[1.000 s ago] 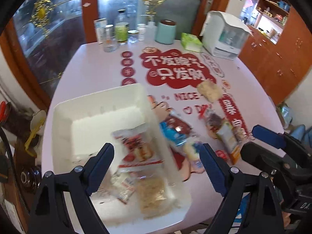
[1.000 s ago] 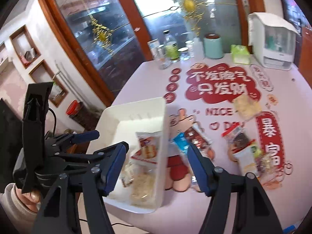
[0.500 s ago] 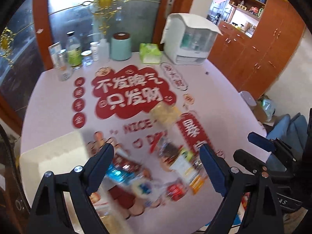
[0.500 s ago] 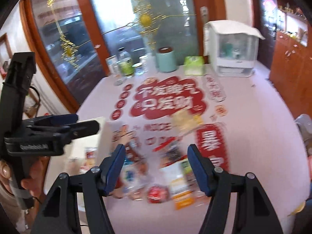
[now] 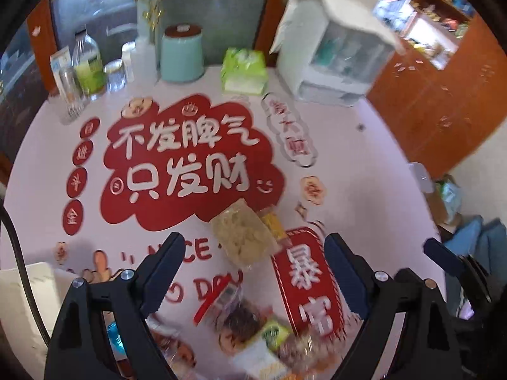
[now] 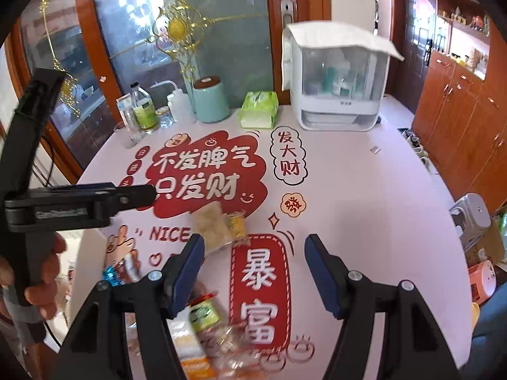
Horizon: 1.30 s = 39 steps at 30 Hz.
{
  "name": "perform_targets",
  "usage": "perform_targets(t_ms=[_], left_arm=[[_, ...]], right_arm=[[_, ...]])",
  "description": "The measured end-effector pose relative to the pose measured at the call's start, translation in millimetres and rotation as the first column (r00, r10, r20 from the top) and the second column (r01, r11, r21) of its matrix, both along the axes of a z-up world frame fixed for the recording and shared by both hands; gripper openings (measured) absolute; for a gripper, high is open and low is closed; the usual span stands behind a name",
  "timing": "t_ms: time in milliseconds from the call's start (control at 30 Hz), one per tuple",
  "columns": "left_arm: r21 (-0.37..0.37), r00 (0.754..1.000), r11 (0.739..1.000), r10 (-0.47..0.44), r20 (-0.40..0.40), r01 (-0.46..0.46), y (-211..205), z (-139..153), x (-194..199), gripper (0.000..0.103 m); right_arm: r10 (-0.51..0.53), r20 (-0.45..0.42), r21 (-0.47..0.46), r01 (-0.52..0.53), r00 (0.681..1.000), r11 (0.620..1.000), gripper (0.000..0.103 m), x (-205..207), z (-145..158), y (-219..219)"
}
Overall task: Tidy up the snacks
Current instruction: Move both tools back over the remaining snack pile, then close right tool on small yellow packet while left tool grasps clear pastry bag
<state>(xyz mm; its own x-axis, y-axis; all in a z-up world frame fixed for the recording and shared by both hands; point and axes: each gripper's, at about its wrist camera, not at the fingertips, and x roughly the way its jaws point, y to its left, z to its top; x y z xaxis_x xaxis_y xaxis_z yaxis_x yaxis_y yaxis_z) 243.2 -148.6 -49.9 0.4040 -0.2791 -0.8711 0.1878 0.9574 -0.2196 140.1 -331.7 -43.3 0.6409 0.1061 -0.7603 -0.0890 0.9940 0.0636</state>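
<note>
Hovering over the round pink table (image 5: 364, 171), both grippers have their jaws spread with nothing between them. The left gripper (image 5: 250, 272) hangs above a clear packet of pale crispy snack (image 5: 244, 234), which lies on the tablecloth just below the big red cloud print (image 5: 190, 161) and next to a small yellow packet (image 5: 274, 223) that touches its right edge. In the right wrist view that same pale packet (image 6: 210, 224) sits just ahead of the right gripper (image 6: 253, 272), closer to its left finger.

More snacks are piled near the table's front edge: a dark-filled bag with a red strip (image 5: 237, 313), a green-labelled pack (image 6: 204, 312), an orange-and-white pack (image 6: 190, 345) and a blue wrapper (image 6: 111, 277). They're blurry, so I can't read any of them.

The white bin (image 5: 19, 297) only shows as a corner at the lower left of the left wrist view, well apart from the pale packet.

At the far side of the table stand a teal canister (image 6: 210, 101), a green tissue pack (image 6: 259, 109), some bottles (image 6: 144, 107) and a white lidded cabinet box (image 6: 339, 85). A hand (image 6: 35, 272) grips the left gripper's handle at the left edge.
</note>
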Motion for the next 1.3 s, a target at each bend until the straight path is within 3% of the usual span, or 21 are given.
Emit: perform_targets(t_ms=[233,400,567,967,1067,1167,1300], left_arm=[[0.085,0.987,0.99,0.12,-0.108,-0.111,-23,-86,47,0.089],[0.14,0.967,0.976,0.189,-0.171,-0.166,-22,-129,58,0.089],[0.173,0.955,0.97,0.204,-0.214,-0.169,-13,-153,54,0.089],[0.221,0.963,0.964,0.192,-0.188,-0.149,18,-156,40,0.086],[0.239,0.966,0.96,0.191,-0.173,-0.147,26,-154,39,0.073],[0.239,0.968,0.959,0.192,-0.159,-0.151,31,-151,36,0.054],[0.211,0.969,0.964,0.195,-0.154,-0.161,36,-148,35,0.042]], right_arm=[[0.02,-0.096,0.039,-0.017,0.995,0.999,0.066,65,-60,-16],[0.063,-0.149,0.059,-0.055,0.987,0.997,0.066,91,-92,-13],[0.104,-0.185,0.073,-0.092,0.977,0.993,0.066,106,-111,-4],[0.181,-0.262,0.102,-0.159,0.948,0.982,0.066,127,-150,33],[0.185,-0.283,0.07,-0.172,0.941,0.983,0.063,129,-158,43],[0.183,-0.284,0.025,-0.183,0.941,0.983,0.054,130,-161,52],[0.169,-0.279,-0.021,-0.182,0.945,0.983,0.028,130,-162,60]])
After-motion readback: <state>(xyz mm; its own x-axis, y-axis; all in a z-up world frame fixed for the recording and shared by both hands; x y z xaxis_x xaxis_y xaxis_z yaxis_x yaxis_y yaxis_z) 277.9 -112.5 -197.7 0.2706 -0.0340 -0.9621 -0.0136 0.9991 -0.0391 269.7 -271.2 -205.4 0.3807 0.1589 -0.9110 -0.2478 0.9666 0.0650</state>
